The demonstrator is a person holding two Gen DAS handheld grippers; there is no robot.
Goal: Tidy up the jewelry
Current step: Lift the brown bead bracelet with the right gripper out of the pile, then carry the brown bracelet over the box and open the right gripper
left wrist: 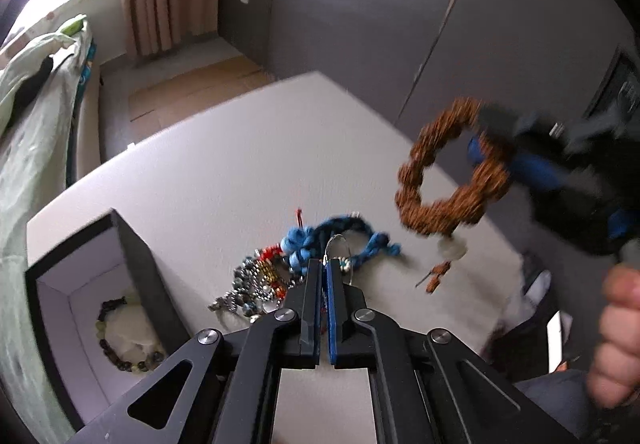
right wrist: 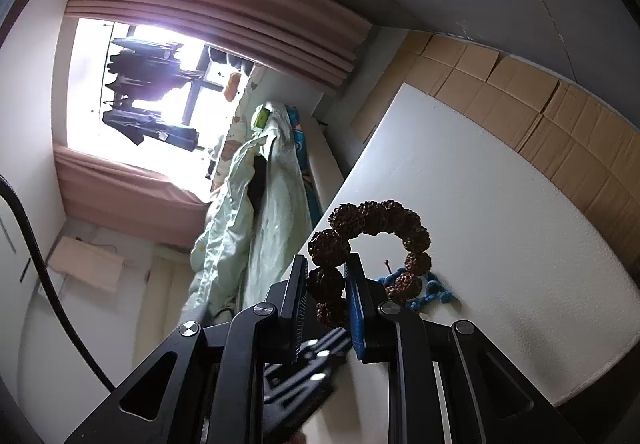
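My right gripper [right wrist: 327, 264] is shut on a brown knobbly bead bracelet [right wrist: 376, 216] and holds it in the air above the white table; it also shows, blurred, in the left wrist view [left wrist: 448, 172] with a pale pendant and small tassel hanging below. My left gripper [left wrist: 323, 264] is shut and empty, just above a pile of jewelry [left wrist: 264, 280]: a blue braided cord piece [left wrist: 340, 236], red and metal beads. An open black box [left wrist: 132, 256] at the left holds a dark and green bead bracelet [left wrist: 120, 332].
The white table [left wrist: 224, 164] ends near the grey wardrobe wall [left wrist: 400, 4] behind. A bed with pale green bedding [left wrist: 36, 104] lies to the left. A hand [left wrist: 620, 332] holds the right gripper's handle at the right edge. Cardboard sheets [right wrist: 560, 116] cover the floor.
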